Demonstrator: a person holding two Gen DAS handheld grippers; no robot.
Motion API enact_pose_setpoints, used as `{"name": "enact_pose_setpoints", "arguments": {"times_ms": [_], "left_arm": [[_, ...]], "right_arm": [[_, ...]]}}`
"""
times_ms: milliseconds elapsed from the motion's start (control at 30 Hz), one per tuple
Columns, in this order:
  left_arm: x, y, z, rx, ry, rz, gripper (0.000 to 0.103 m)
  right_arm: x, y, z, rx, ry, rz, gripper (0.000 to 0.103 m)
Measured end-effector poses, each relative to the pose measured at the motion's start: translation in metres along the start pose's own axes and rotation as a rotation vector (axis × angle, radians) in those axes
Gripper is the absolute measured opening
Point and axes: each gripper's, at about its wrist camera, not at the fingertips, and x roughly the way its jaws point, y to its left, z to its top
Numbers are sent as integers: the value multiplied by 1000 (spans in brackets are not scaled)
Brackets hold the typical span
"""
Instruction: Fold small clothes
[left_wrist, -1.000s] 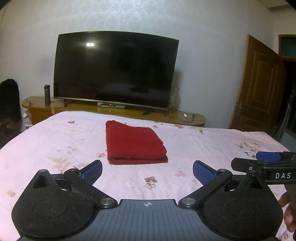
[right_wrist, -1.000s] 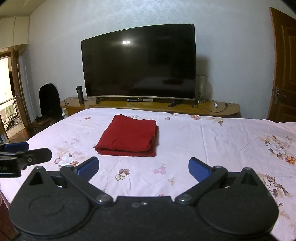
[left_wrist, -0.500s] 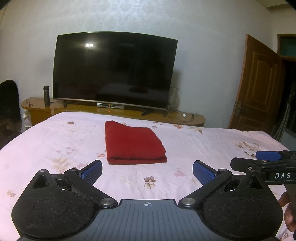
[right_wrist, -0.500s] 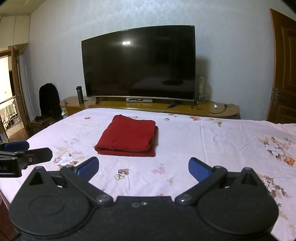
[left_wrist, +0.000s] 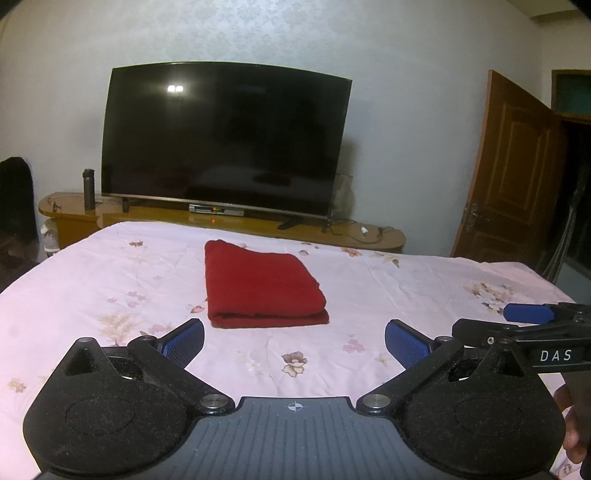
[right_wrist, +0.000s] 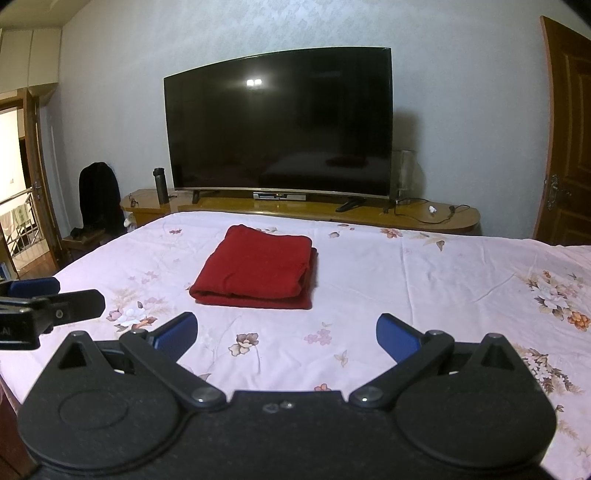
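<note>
**Folded red cloth on the bed, both tools held back**

Resting near the middle of the bed (left_wrist: 110, 266) is a red garment (left_wrist: 262, 284), folded into a thick, soft rectangle with its doubled edge turned toward the near side. Both tools sit short of it, touching nothing.

The left tool (left_wrist: 294, 339) has its blue ribbed pads spread wide apart; the left camera also catches the right tool's side at the far right and dark fingers (left_wrist: 576, 432) on its handle, plus a half-open brown door (left_wrist: 517, 170). The right tool (right_wrist: 287, 334) is equally wide apart, and only its camera shows the bright doorway with a railing (right_wrist: 18, 218) on the left and the garment's layered right edge.

The sheet is pale pink, printed with scattered flowers and lightly creased. Beyond the bed stands a long glossy wooden TV stand (right_wrist: 424, 216) carrying a large dark television (right_wrist: 280, 122), a dark flask (right_wrist: 160, 181) and a loose cable (right_wrist: 424, 216). The wall is pale with a faint damask pattern.
</note>
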Motion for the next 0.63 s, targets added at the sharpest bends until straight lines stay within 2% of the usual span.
{"name": "enact_pose_setpoints", "arguments": {"times_ms": [633], "left_arm": [[-2, -5, -3, 2, -24, 24, 103]], "right_arm": [[5, -4, 0, -14, 9, 23, 102]]}}
